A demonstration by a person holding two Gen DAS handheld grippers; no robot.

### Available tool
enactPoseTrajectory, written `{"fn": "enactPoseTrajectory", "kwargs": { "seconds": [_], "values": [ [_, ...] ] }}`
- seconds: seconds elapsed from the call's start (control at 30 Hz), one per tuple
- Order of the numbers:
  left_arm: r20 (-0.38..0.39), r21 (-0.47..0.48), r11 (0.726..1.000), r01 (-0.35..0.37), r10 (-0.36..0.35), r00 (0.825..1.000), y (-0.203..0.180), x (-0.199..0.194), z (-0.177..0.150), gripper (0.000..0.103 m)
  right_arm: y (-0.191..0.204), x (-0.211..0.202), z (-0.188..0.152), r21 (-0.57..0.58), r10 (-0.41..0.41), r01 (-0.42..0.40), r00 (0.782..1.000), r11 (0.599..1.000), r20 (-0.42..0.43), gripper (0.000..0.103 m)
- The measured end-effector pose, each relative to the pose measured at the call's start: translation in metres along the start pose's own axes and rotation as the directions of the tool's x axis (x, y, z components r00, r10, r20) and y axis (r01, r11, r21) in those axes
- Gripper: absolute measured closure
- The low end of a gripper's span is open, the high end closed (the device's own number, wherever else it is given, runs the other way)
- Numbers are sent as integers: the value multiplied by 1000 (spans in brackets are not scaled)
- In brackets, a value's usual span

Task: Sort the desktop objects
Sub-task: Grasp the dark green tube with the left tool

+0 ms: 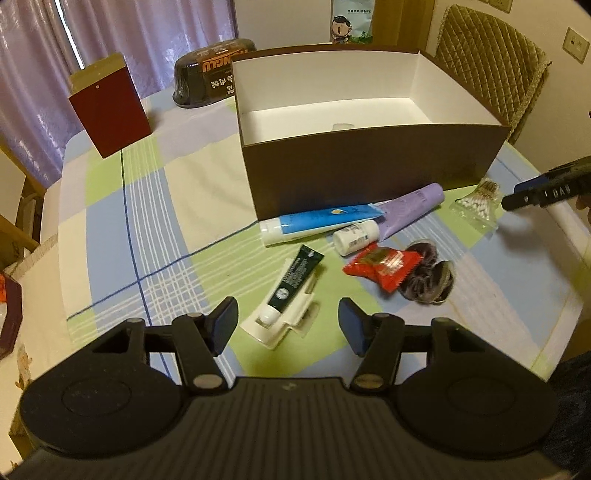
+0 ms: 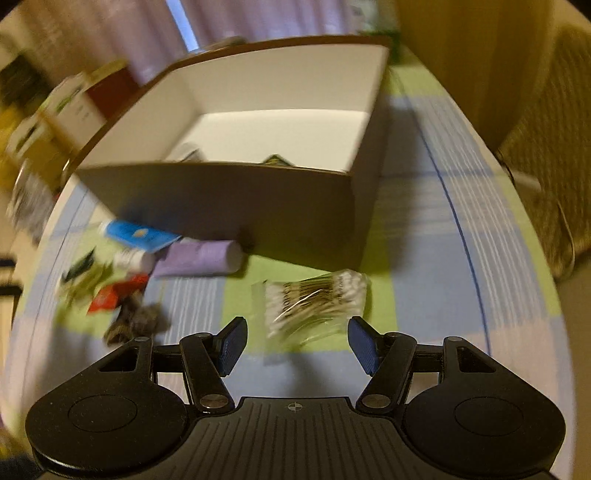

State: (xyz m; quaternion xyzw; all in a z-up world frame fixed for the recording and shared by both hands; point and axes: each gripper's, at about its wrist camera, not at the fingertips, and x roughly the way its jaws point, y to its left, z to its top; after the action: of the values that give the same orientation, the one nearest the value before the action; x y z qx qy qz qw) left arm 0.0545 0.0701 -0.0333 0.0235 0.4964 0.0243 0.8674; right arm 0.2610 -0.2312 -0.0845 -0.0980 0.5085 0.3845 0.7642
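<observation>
Now, both tools spread wide, left tool [image 1: 288, 326], right tool [image 2: 297, 345], clear bag of cotton swabs [image 2: 314, 304]

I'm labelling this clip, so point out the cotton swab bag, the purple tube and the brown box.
Cotton swab bag [image 2: 314, 299]: right wrist view, on the middle of the clear bag.
Purple tube [image 1: 410, 210]: left wrist view, on its body.
Brown box [image 1: 362, 170]: left wrist view, on its near outer wall.

A dining room with a checked tablecloth

Purple curtains [image 1: 147, 33] hung behind the table [image 1: 155, 206]; a chair [image 1: 491, 62] with a quilted cover stood against a cream wall [image 1: 554, 110] with sockets.
</observation>
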Motion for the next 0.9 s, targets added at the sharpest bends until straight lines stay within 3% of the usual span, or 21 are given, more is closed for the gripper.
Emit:
{"fn": "enactPoseTrajectory", "kwargs": {
  "seconds": [0.2,0.33,0.43,0.53,0.6,0.77,0.9],
  "values": [
    [-3,71,997,19,-19,1000,3,22,12,53,-13,8,4,157,-8,6,1000,988,15,39],
    [-41,134,989,59,-54,998,-3,48,23,60,-21,13,7,233,-9,4,1000,973,19,39],
    [-96,164,984,72,-56,994,-6,70,27,72,-26,16,9,289,-9,3,1000,957,21,39],
    [-146,143,985,95,-74,986,2,87,28,83,-30,15,8,308,-3,-5,1000,951,26,39],
    [-165,136,984,116,-93,982,6,93,29,83,-32,14,8,315,0,-8,1000,949,27,39],
    [-169,122,980,155,-133,977,11,96,33,89,-26,21,10,321,4,-9,1000,947,17,39],
    [-125,36,981,191,-186,975,23,81,35,89,-25,21,12,325,5,-11,1000,946,18,39]
  ]
}}
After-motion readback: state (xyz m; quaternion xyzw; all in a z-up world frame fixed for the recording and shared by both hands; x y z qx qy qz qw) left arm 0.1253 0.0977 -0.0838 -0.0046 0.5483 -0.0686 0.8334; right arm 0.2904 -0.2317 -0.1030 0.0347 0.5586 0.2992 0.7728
